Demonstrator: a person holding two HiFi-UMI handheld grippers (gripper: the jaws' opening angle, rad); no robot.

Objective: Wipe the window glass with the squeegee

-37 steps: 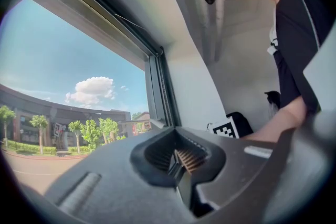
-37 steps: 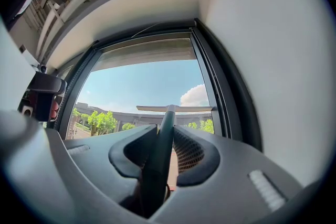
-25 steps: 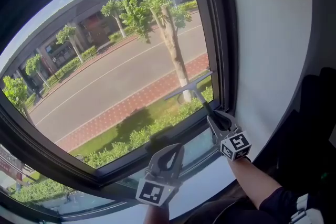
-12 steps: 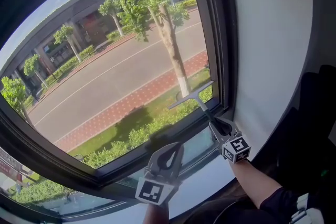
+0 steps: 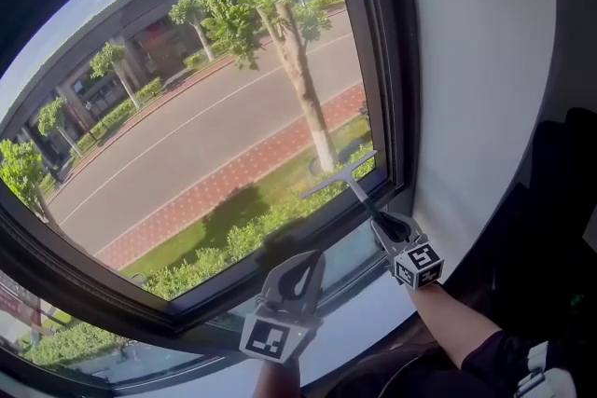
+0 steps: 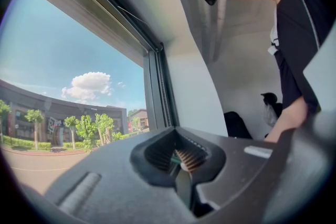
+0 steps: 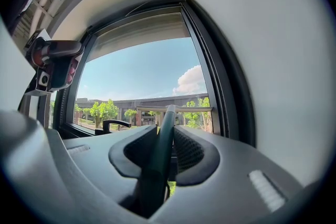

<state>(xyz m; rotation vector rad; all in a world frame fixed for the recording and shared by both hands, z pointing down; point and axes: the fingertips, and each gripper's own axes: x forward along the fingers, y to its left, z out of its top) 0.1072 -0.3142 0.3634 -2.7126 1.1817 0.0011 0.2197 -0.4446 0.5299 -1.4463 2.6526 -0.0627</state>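
Squeegee [image 5: 341, 173]: lower right of the head view. Its blade lies against the glass [image 5: 205, 116] near the pane's lower right corner, tilted with the right end higher. The dark handle runs down and right into the right gripper [image 5: 384, 221].
Right gripper: lower right of the head view, just below the frame's [image 5: 384, 79] bottom corner, pointing up and left at the pane.
Right fingers [image 7: 191, 149]: closed on the squeegee handle, one on each side. In the right gripper view the handle rises between them to the blade, which crosses the middle of that frame.
Left gripper [image 5: 308, 264]: bottom centre of the head view, in front of the lower frame rail and over the pale sill [image 5: 368, 317]. It is well apart from the squeegee and points up towards the pane.
Left fingers [image 6: 157, 152]: closed together, ridged pads meeting, nothing held between them.
Forearm [image 5: 457, 322]: bare, reaching from the bottom right corner of the head view to the right gripper.
Wall [image 5: 476, 51]: white, filling the right of the head view beside the frame.
Window handle [image 7: 115, 124]: black, at the left centre of the right gripper view, on the lower frame.
Outside: a tree [image 5: 294, 51], a road, a red paved strip and a hedge, all seen through the pane.
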